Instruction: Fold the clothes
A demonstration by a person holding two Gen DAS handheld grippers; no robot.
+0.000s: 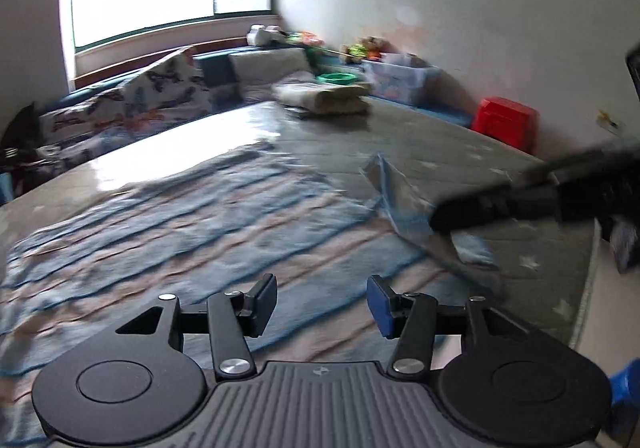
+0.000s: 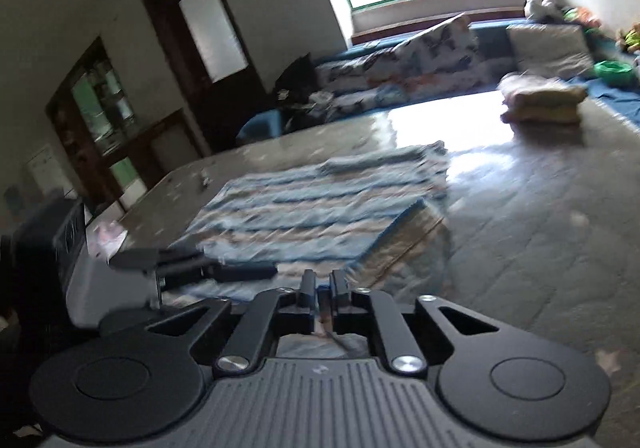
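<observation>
A blue, white and tan striped garment (image 1: 192, 224) lies spread on the grey star-patterned mat (image 1: 460, 135). My left gripper (image 1: 322, 304) is open and empty, hovering just above the garment's near part. My right gripper (image 2: 323, 290) is shut on the garment's near right edge (image 2: 404, 244), which is lifted off the mat. In the left wrist view the right gripper (image 1: 436, 221) reaches in from the right and holds that raised blue edge (image 1: 392, 191). In the right wrist view the left gripper (image 2: 272, 270) shows at lower left, over the striped garment (image 2: 320, 199).
A stack of folded clothes (image 1: 324, 95) sits at the mat's far end. Patterned cushions (image 1: 132, 103) and a grey pillow (image 1: 268, 67) line the window side. A red box (image 1: 504, 121), a clear storage bin (image 1: 400, 77) and toys stand along the right wall. A dark cabinet (image 2: 100, 119) and a dark door (image 2: 208, 47) stand at left.
</observation>
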